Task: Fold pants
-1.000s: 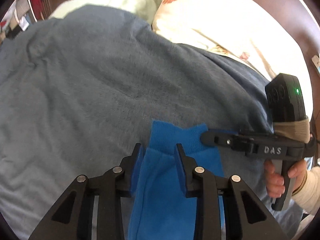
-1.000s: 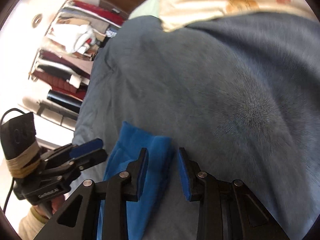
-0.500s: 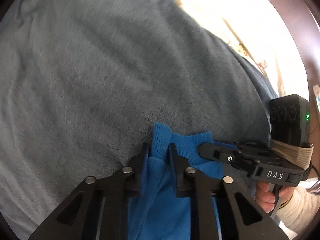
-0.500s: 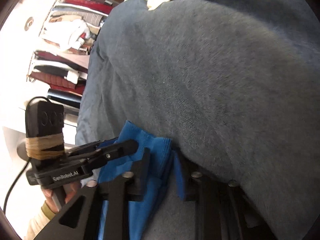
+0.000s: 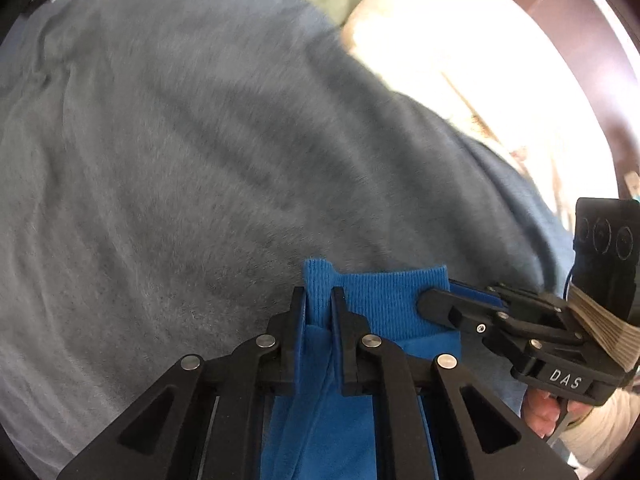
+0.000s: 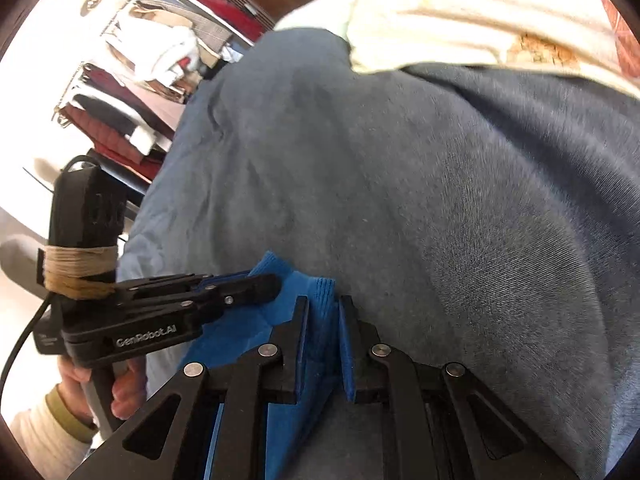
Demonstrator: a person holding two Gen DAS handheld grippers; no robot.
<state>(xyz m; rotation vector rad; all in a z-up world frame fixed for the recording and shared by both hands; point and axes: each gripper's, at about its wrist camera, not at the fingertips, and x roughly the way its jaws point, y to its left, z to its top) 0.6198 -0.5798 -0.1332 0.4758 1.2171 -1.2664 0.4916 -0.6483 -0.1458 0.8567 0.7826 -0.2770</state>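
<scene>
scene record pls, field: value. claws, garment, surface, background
left claw: shut on the ribbed end of the blue pants
right claw: shut on the same ribbed end, other corner
claw spacing: side by side, each visible in the other's view
surface: grey blanket on a bed
background: cream pillow; clothes shelf

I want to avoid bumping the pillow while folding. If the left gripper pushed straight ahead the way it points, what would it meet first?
Probably the grey blanket. The left gripper is shut on the blue pants cuff, and beyond its tips only blanket shows. The cream pillow sits farther off to the right; depth is hard to judge.
</scene>
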